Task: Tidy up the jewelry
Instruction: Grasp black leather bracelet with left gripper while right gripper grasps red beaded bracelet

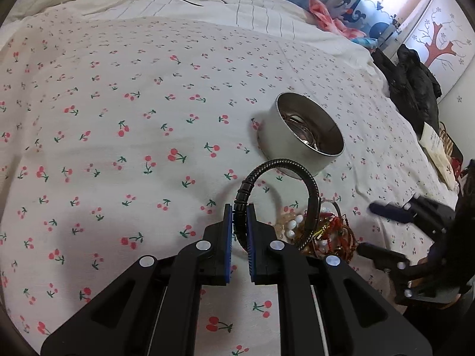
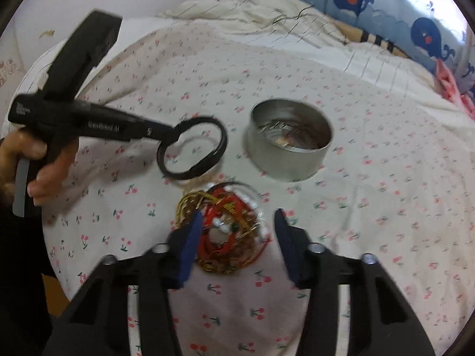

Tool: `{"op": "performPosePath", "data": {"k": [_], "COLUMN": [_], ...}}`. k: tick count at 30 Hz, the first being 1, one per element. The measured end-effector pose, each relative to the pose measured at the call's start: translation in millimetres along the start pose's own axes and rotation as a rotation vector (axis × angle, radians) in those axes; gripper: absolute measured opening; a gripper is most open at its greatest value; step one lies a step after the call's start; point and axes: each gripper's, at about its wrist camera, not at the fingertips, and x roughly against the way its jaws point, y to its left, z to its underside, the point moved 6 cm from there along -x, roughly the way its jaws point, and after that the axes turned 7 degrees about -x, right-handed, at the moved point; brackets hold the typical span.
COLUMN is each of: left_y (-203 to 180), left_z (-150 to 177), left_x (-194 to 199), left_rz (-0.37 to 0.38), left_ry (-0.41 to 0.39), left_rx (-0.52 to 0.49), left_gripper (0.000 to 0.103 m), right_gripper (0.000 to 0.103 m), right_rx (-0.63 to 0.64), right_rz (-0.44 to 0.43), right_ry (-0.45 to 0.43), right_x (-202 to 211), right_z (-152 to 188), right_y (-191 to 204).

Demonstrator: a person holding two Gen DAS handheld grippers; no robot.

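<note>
1. Jewelry from my left wrist view: the left tongs [image 1: 240, 216] are clamped on a black braided bracelet [image 1: 299, 175], held up over the bed [image 1: 118, 103]. Beyond it sits a round tin [image 1: 299, 136]; the bead pile [image 1: 323, 231] lies to the right, near the right tongs [image 1: 371, 228].
2. Right wrist view: my right tongs [image 2: 236, 228] stand apart over the pile [image 2: 225, 231], gripping nothing. The left tongs [image 2: 166, 132] hold the bracelet [image 2: 193, 148] just left of the tin [image 2: 289, 139]. A hand [image 2: 44, 160] grips the left handle.
</note>
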Motion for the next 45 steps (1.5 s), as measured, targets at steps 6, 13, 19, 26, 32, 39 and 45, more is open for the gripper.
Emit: {"op": "performPosePath", "data": {"k": [6, 13, 19, 26, 32, 39, 45], "left_y": [-0.6, -1.2, -0.2, 3.7, 2.4, 1.3, 1.2], "left_z": [0.7, 0.5, 2.6, 7.8, 11.1, 11.2, 10.7], "left_x": [1.0, 1.2, -2.8, -17.8, -26.4, -27.5, -28.2], "left_rz": [-0.004, -0.003, -0.009, -0.011, -0.014, -0.017, -0.020], "left_ry": [0.003, 0.001, 0.019, 0.075, 0.093, 0.093, 0.094], "left_rx": [-0.004, -0.005, -0.009, 0.022, 0.021, 0.017, 0.013], "left_gripper": [0.008, 0.009, 0.009, 0.010, 0.012, 0.013, 0.013], "right_gripper": [0.029, 0.012, 0.004, 0.004, 0.023, 0.047, 0.024], "right_rx": [0.020, 0.010, 0.000, -0.036, -0.057, -0.035, -0.025], "right_rz": [-0.003, 0.034, 0.032, 0.027, 0.002, -0.001, 0.019], "right_ry": [0.025, 0.051, 0.028, 0.015, 0.020, -0.013, 0.023], "right_x": [-11.3, -25.7, -19.5, -13.0, -19.8, -18.9, -32.3], "right_z": [6.8, 10.2, 7.1, 2.6, 2.6, -1.1, 2.9], "right_y": [6.5, 1.6, -0.1, -8.9, -7.4, 1.8, 1.2]}}
